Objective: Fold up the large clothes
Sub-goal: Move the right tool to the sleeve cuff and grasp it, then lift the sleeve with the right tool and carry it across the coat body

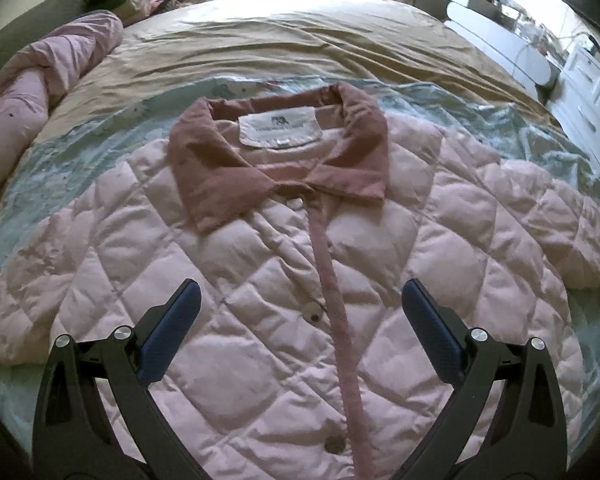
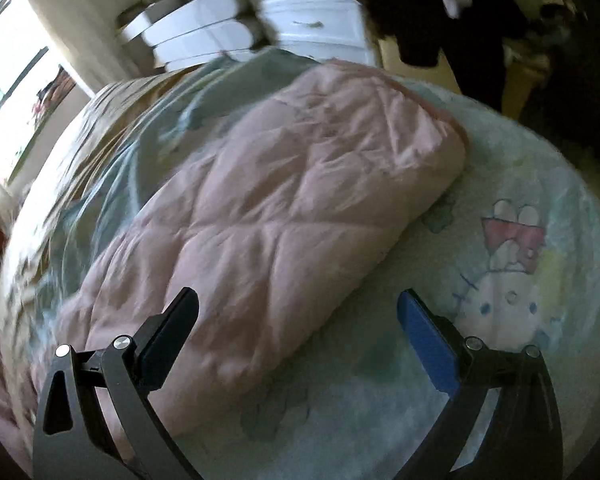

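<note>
A pale pink quilted jacket (image 1: 260, 280) lies flat and buttoned, front up, on a light blue printed blanket (image 1: 100, 148) on a bed. Its darker pink collar (image 1: 220, 168) points away from me, with a white label inside. My left gripper (image 1: 300, 304) is open and empty, hovering above the jacket's chest over the button placket. In the right wrist view the jacket's sleeve (image 2: 280, 208) stretches across the blanket (image 2: 380, 400). My right gripper (image 2: 298, 312) is open and empty, low over the sleeve's near edge. That view is blurred.
A tan sheet (image 1: 300, 40) covers the far half of the bed. A rolled pink quilt (image 1: 40, 80) lies along the left side. White drawers (image 1: 588, 92) stand to the right of the bed; they also show in the right wrist view (image 2: 312, 12). Dark clothes (image 2: 440, 20) hang beyond the blanket.
</note>
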